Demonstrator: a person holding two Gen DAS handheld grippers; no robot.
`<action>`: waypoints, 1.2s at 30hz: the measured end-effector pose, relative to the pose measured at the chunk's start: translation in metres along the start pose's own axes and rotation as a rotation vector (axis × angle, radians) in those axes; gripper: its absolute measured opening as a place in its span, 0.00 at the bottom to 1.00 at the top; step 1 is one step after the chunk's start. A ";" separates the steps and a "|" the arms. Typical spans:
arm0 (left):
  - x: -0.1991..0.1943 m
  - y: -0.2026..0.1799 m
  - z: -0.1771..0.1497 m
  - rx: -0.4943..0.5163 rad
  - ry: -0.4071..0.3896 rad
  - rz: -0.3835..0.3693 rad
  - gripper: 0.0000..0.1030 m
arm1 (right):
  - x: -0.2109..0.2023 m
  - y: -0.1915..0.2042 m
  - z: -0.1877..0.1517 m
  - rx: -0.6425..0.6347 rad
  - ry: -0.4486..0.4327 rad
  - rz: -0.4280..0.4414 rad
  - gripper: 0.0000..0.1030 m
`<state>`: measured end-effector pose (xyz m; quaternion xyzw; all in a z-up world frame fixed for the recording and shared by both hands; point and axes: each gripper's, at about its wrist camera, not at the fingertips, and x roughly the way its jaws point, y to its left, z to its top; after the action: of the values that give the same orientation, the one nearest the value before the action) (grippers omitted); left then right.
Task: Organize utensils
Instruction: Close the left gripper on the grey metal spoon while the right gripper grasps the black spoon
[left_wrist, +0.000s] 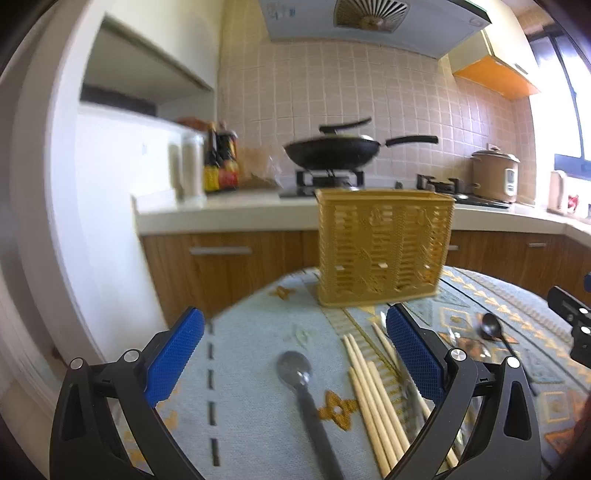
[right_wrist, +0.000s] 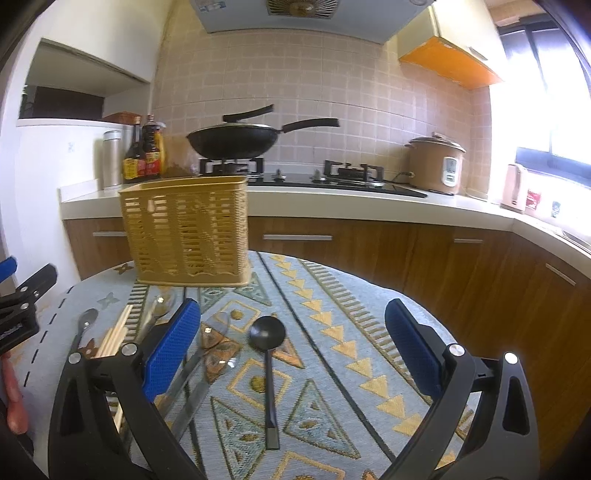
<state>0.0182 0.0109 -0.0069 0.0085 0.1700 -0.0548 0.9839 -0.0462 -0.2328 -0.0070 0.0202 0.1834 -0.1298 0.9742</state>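
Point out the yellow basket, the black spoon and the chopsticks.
Yellow basket (right_wrist: 188, 232): right wrist view, front slatted wall.
Black spoon (right_wrist: 267, 332): right wrist view, bowl.
Chopsticks (left_wrist: 373, 402): left wrist view, middle of the bundle.

Basket (right_wrist: 186, 232) stands at table's (right_wrist: 369, 314) far edge. Before it — left to right — spoon (right_wrist: 83, 328), chopsticks (right_wrist: 114, 334), clear spoons (right_wrist: 214, 332), ladle (right_wrist: 267, 354).

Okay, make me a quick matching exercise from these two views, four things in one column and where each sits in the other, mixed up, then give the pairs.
Things:
1. black spoon
2. chopsticks
3. wok
4. yellow basket

Places:
A. on the stove burner
B. standing at the far edge of the tablecloth
C. lying between the right gripper's open jaws
D. lying beside the grey spoon

Pairs: 1-C, 2-D, 3-A, 4-B
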 end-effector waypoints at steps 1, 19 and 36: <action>0.005 0.006 0.000 -0.029 0.039 -0.061 0.91 | 0.002 -0.001 0.000 0.006 0.012 -0.010 0.93; 0.116 -0.003 0.031 0.003 0.727 -0.489 0.38 | 0.083 -0.016 0.021 0.145 0.551 0.275 0.58; 0.151 0.063 0.003 -0.170 0.972 -0.363 0.38 | 0.159 0.004 0.030 0.087 0.903 0.296 0.53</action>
<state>0.1677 0.0572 -0.0554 -0.0767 0.6095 -0.2000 0.7633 0.1085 -0.2702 -0.0368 0.1412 0.5779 0.0245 0.8034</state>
